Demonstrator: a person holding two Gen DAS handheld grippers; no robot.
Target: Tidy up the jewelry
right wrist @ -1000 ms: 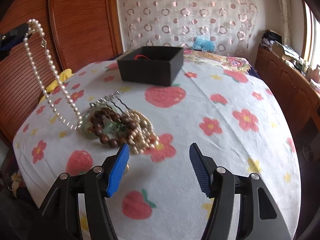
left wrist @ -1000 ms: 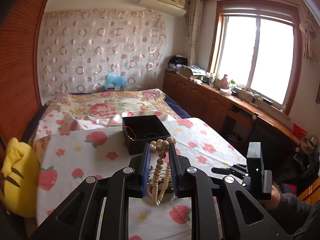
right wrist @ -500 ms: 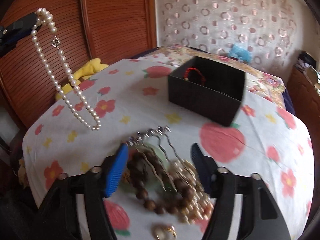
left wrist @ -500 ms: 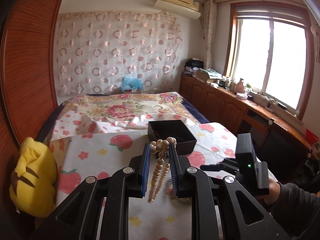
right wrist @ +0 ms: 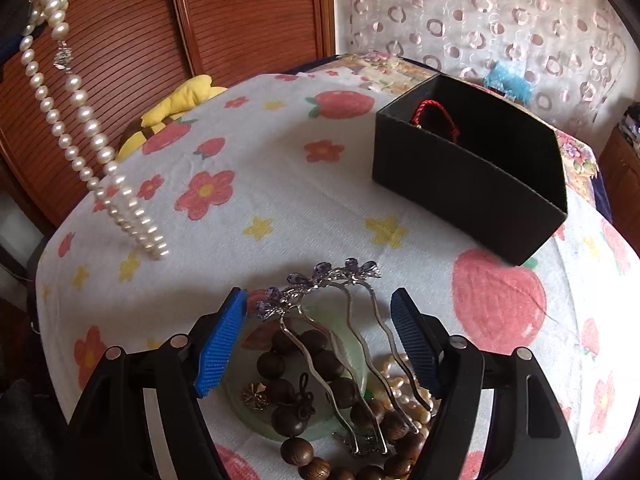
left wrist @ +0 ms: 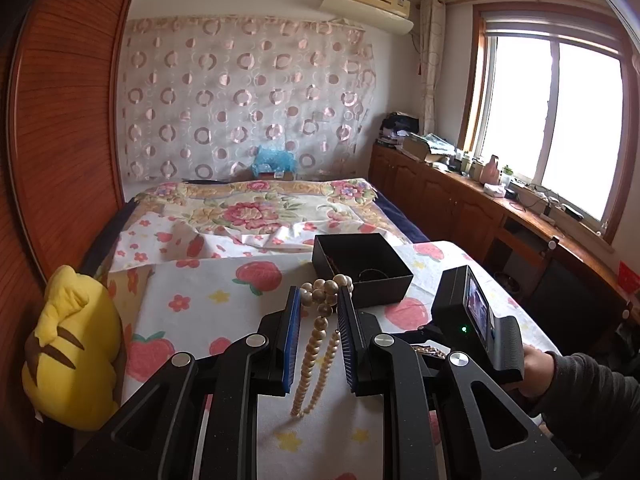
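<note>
My left claw [left wrist: 319,308] pinches a pearl strand [left wrist: 316,344] between its blue pads [left wrist: 291,340]; the beads bunch above the tips and the rest hangs in a doubled loop over the cloth [left wrist: 224,312]. Just past the tips a black box [left wrist: 360,266] sits open on the strawberry-print cloth, near its far edge, with a thin dark ring lying inside. To my right, the other claw's camera block [left wrist: 468,314] shows over the cloth's right edge, a hand [left wrist: 534,368] behind it. A yellow plush [left wrist: 70,352] leans at the left edge, against the wooden panel [left wrist: 64,120].
</note>
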